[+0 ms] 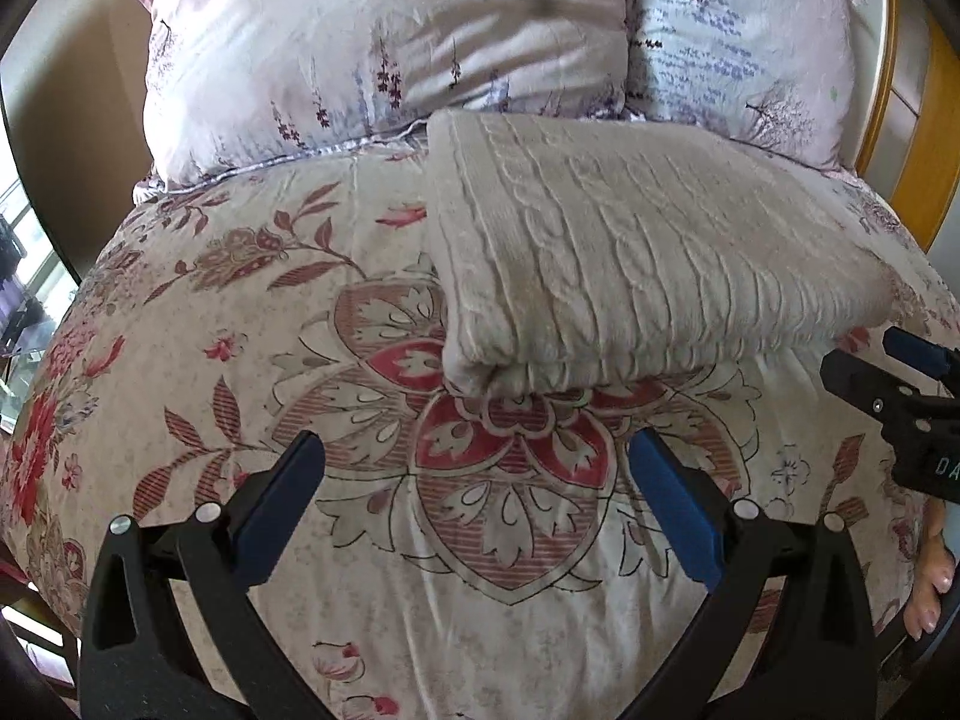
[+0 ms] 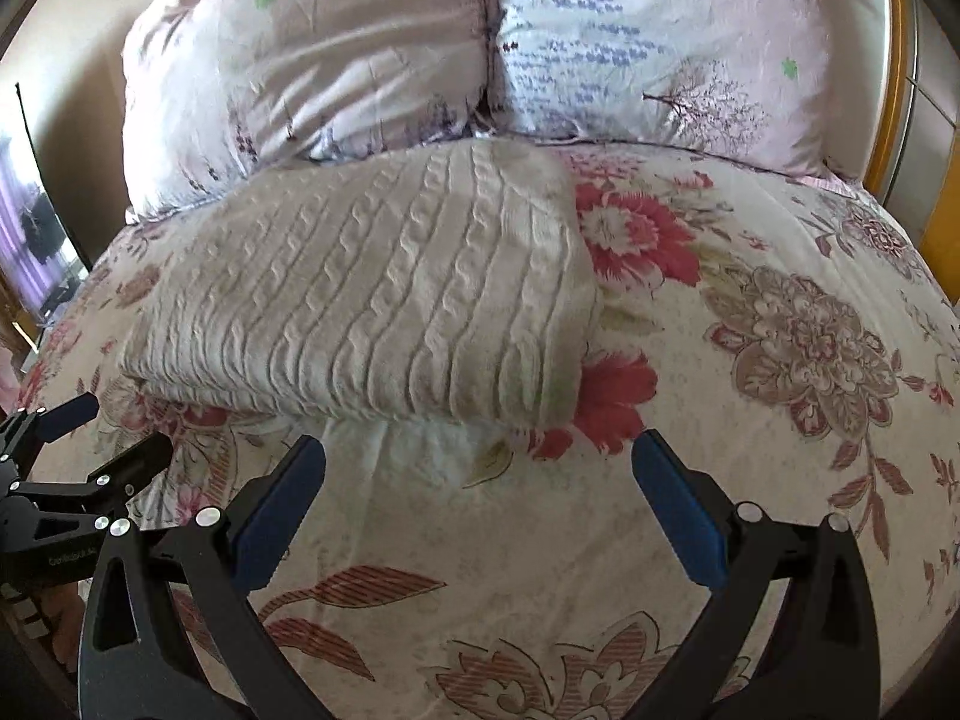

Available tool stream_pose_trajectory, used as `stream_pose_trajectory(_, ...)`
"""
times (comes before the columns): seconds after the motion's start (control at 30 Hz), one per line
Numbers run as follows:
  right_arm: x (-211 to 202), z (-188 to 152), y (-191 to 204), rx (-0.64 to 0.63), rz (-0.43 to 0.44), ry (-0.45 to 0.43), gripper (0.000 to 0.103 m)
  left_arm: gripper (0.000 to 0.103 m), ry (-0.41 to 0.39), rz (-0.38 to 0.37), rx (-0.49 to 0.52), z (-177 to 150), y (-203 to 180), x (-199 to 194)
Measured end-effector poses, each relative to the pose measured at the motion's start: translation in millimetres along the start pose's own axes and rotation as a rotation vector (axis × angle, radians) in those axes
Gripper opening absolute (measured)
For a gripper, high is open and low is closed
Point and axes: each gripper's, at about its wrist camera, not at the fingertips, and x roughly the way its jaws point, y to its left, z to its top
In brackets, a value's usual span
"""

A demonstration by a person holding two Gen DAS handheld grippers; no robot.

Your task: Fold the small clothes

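A cream cable-knit sweater [image 1: 630,252] lies folded into a thick rectangle on the floral bedspread [image 1: 300,360]; the right wrist view shows the same sweater [image 2: 372,300] left of centre. My left gripper [image 1: 477,462] hovers open just short of the sweater's near left corner, with only bedspread between its blue pads. My right gripper [image 2: 479,462] is open too, poised before the sweater's near right edge with nothing in it. Each gripper shows in the other's view: the right gripper [image 1: 900,384] at the right margin, the left gripper [image 2: 102,438] at the left margin.
Two patterned pillows [image 1: 384,48] [image 2: 660,42] lean at the head of the bed behind the sweater. A wooden headboard [image 1: 918,138] rises at the right. A hand [image 1: 933,576] is visible at the lower right edge. Bedspread [image 2: 750,330] extends right of the sweater.
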Motion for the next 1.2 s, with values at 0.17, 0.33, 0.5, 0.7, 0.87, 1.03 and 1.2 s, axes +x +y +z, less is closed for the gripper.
stream_pose_trajectory(0.17,4,-2,1,-0.010,-0.025,0.023,0.102,0.101,0.022,-0.006,-0.008,0,2,6)
stream_pose_trajectory(0.33,8,-6,3,-0.016,-0.035,0.045,0.102,0.101,0.034,-0.022,-0.015,1,3,9)
stream_pose_trajectory(0.5,11,-7,7,-0.043,-0.063,0.063,0.102,0.101,0.024,-0.027,-0.016,1,3,10)
stream_pose_trajectory(0.7,11,-7,4,-0.039,-0.060,0.063,0.102,0.101,0.013,-0.028,-0.018,1,3,11)
stream_pose_trajectory(0.87,11,-7,4,-0.040,-0.060,0.062,0.102,0.101,0.008,-0.028,-0.018,1,3,11)
stream_pose_trajectory(1.03,11,-8,4,-0.042,-0.058,0.062,0.102,0.101,0.008,-0.028,-0.019,1,3,11)
stream_pose_trajectory(1.2,11,-8,4,-0.042,-0.057,0.062,0.102,0.101,0.008,-0.028,-0.018,1,3,11)
